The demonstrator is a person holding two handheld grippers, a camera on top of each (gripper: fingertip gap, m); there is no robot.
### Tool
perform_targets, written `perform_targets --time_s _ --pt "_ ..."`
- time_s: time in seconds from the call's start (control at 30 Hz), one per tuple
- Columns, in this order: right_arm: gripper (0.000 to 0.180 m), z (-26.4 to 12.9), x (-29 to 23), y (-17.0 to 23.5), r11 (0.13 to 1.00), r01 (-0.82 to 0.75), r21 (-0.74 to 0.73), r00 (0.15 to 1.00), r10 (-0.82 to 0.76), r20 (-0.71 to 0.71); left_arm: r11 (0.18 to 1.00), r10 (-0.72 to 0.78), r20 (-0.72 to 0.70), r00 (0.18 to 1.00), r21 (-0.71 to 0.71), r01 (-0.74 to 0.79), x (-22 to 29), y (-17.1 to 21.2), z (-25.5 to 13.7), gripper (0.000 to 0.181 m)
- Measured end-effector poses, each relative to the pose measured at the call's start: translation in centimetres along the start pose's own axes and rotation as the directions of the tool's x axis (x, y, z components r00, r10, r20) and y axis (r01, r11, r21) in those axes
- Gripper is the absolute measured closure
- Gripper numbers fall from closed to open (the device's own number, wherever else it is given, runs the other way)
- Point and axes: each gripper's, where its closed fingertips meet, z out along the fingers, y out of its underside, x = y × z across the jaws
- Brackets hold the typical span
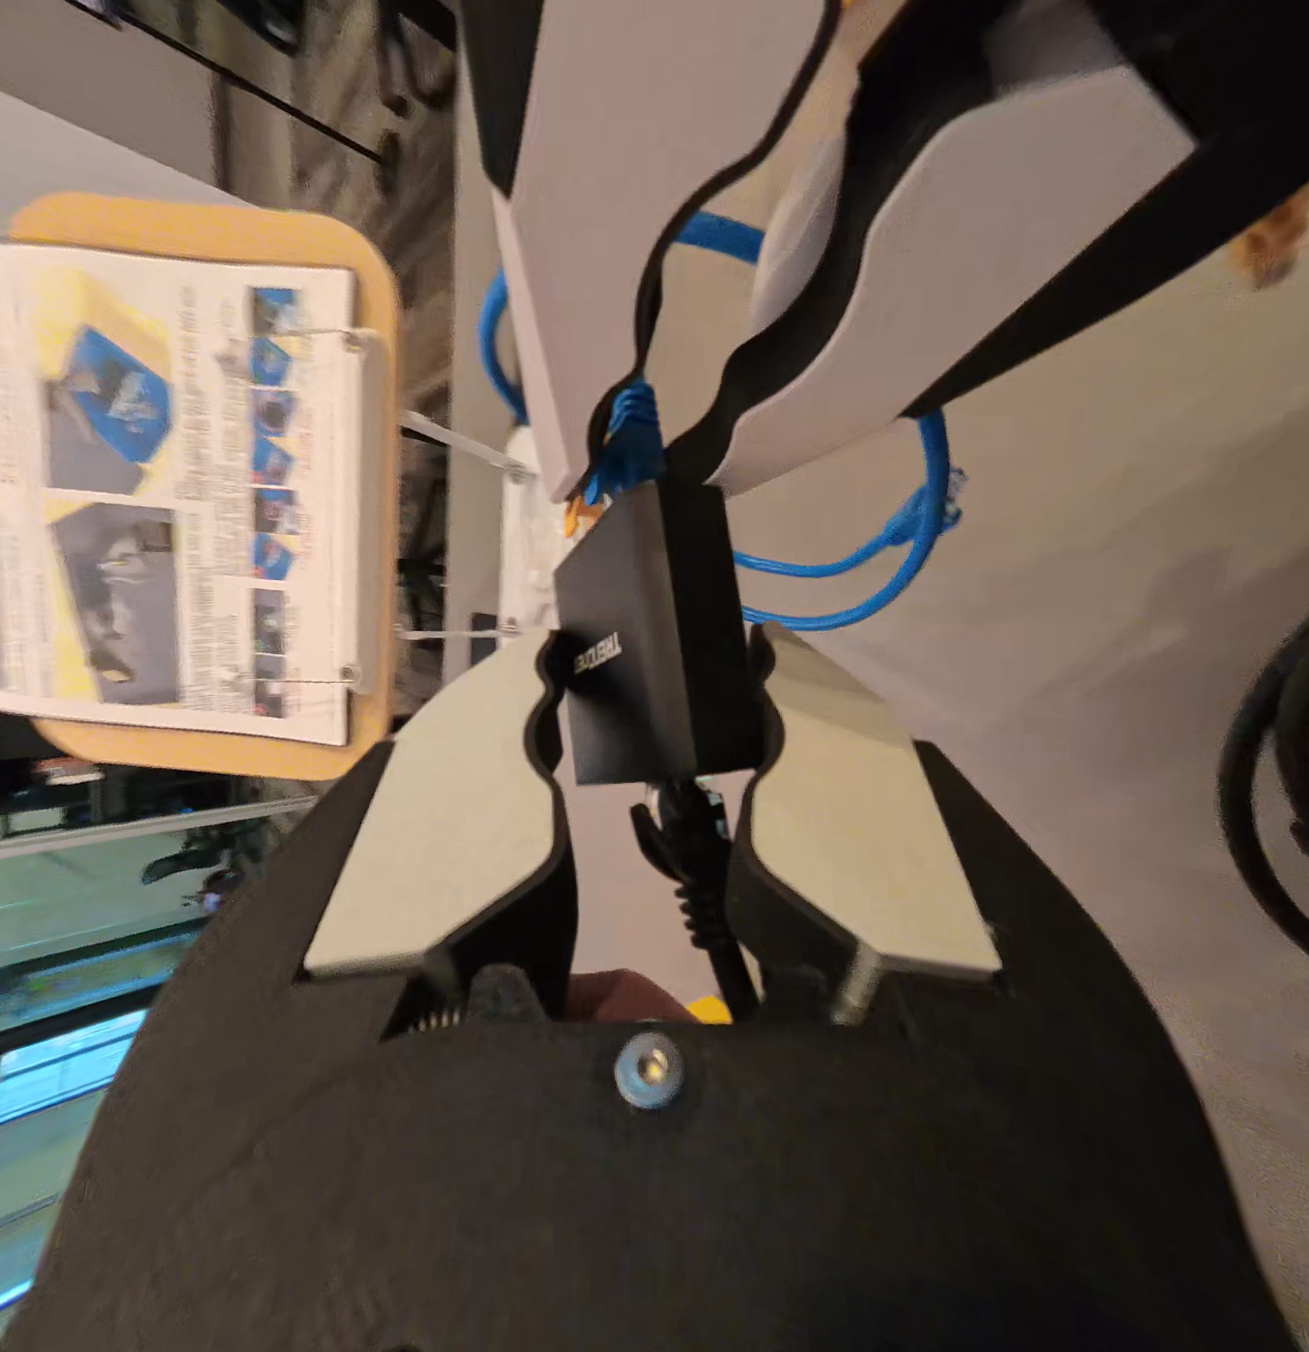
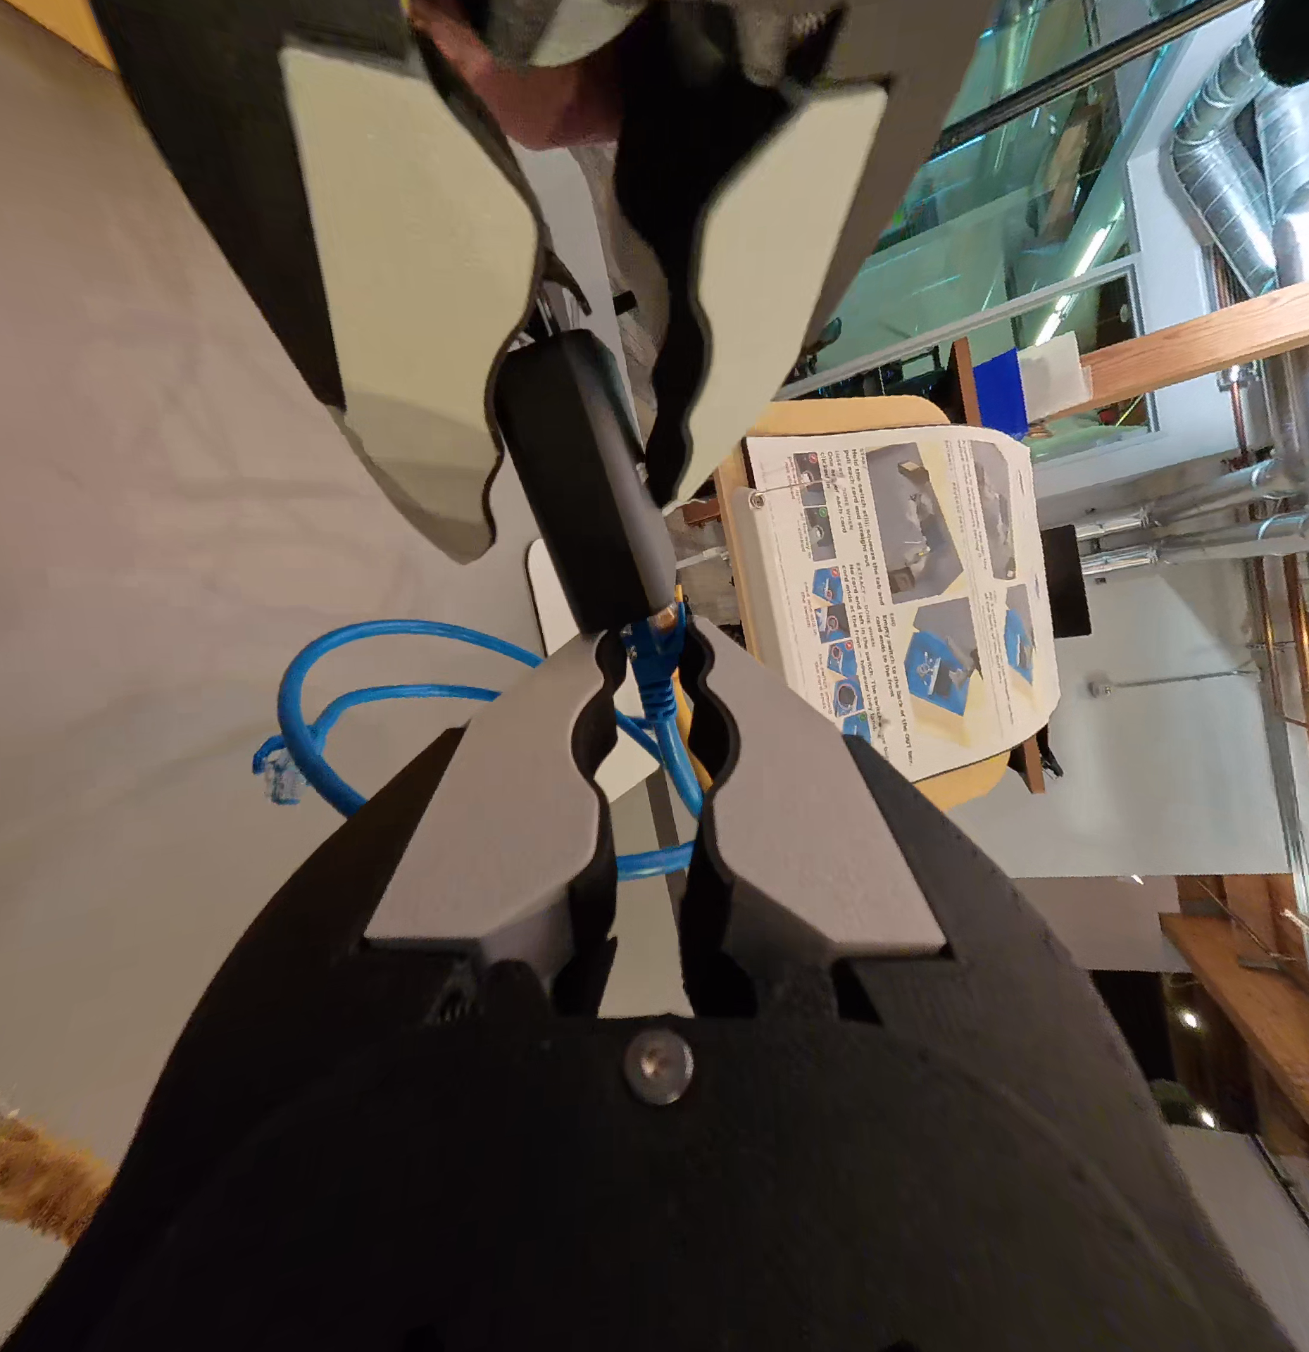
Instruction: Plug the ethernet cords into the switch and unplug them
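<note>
A: Quick pass. Left gripper point(image 1: 655, 706) is clamped on the black switch point(image 1: 636, 644), fingers pressed to its two sides, holding it up off the table point(image 1: 1075, 658).

B: Agreed. A black cable point(image 1: 702, 892) runs out of the switch's near end, back between the left fingers.

A: Right gripper point(image 2: 655, 662)?

B: Narrowed around the blue ethernet cord point(image 2: 655, 677), just behind its plug, which sits at the switch's point(image 2: 585, 497) far end. Fingers look closed on the boot, with a small gap showing lower down. Can't tell whether the plug is fully seated.

A: The rest of the blue cord loops loosely on the table point(image 2: 161, 549), and its free plug point(image 2: 278, 775) lies out at the loop's edge. There's a bit of yellow cord point(image 2: 691, 739) right behind the blue one.

B: Surface: plain light grey tabletop. Dark coiled cable point(image 1: 1266, 790) off at one edge.

A: Room: a wooden board point(image 2: 958, 783) carrying a printed instruction sheet point(image 2: 929, 585) stands past the table edge. Silver ducts point(image 2: 1236, 183), glass panels and a timber beam point(image 2: 1207, 344) behind.
</note>
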Motion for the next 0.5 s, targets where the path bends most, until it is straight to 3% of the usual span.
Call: perform_targets --time_s 0.2,0.3,0.5 --pt "0.167 -0.6 0.1 -0.3 0.999 -0.013 0.047 1.000 0.013 0.005 0.996 0.090 0.117 0.989 0.011 -0.092 -0.6 -0.3 -0.3 0.148" --pt "0.156 -1.1 0.1 -0.9 0.993 0.057 0.102 0.998 -0.055 -0.023 0.994 0.105 0.095 0.990 -0.029 -0.102 -0.6 0.3 -0.2 0.154" --pt "0.160 -2.0 0.0 -1.1 0.988 0.076 0.135 0.997 -0.080 0.018 0.991 0.133 0.113 0.985 -0.027 -0.131 -0.9 0.3 -0.6 0.155"
